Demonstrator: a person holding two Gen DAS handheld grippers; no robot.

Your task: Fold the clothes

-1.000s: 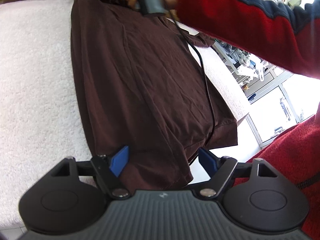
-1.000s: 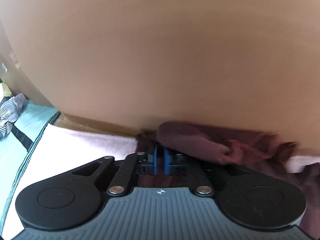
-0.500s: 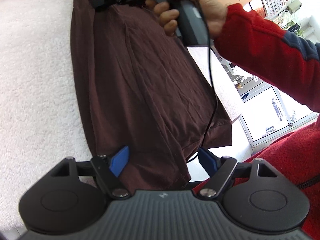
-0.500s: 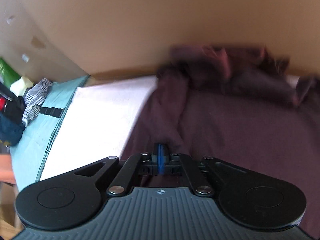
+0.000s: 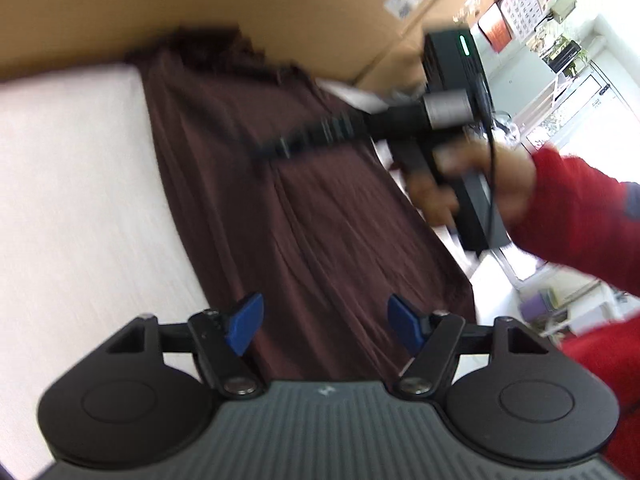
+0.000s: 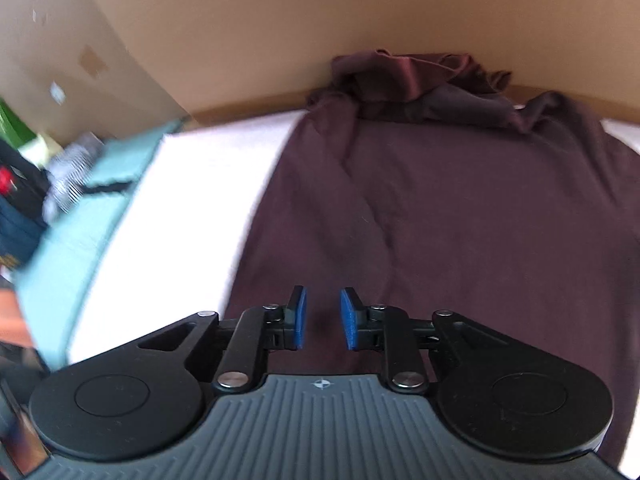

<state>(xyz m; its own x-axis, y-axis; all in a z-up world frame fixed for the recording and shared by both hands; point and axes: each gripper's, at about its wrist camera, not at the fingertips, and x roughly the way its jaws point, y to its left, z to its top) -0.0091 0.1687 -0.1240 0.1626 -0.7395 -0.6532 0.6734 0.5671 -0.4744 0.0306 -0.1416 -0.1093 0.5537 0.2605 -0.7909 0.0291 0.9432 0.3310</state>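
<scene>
Maroon garment (image 5: 320, 200) lies spread flat on a white towel-like cover (image 5: 80, 184), its far end bunched in a crumpled heap (image 6: 424, 80) against a brown cardboard wall (image 6: 320, 20). Relative to that garment, the left gripper (image 5: 324, 322) hangs over the near hem with its blue-padded jaws spread wide and nothing between them; cloth shows in the gap below. The right gripper (image 6: 323, 318) hovers above the garment's middle, its blue pads parted by a narrow gap, holding nothing. In the left wrist view the right gripper's black body (image 5: 400, 124) crosses above the garment's far half, blurred, gripped by a hand (image 5: 480, 184) in a red sleeve (image 5: 580, 216), with a thin black cable (image 5: 491, 152) trailing past the hand. This hand and tool cover part of the garment's right edge. Left of the garment, beyond the white cover, lie a pale teal cloth (image 6: 80, 232) and a striped fabric item (image 6: 68, 184), both blurred. Right of the garment, past the surface edge, a bright window area (image 5: 576, 92) shows.
</scene>
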